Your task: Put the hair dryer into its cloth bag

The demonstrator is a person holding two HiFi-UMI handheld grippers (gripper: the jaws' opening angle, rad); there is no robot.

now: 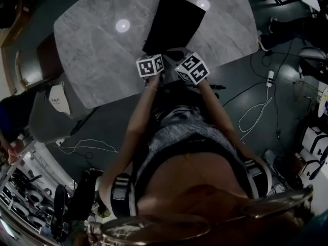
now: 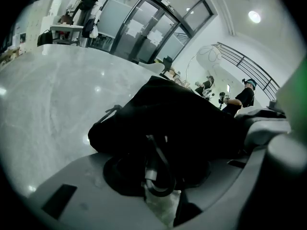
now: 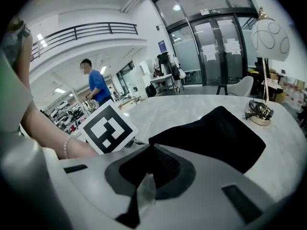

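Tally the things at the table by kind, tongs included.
Bag: 1
Lamp: 1
Tongs: 2, left tongs and right tongs
Total: 4

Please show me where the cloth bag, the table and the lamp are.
cloth bag (image 1: 174, 22): head view, middle of its black cloth.
table (image 1: 92, 50): head view, bare grey top.
lamp (image 3: 270, 38): right gripper view, its round shade.
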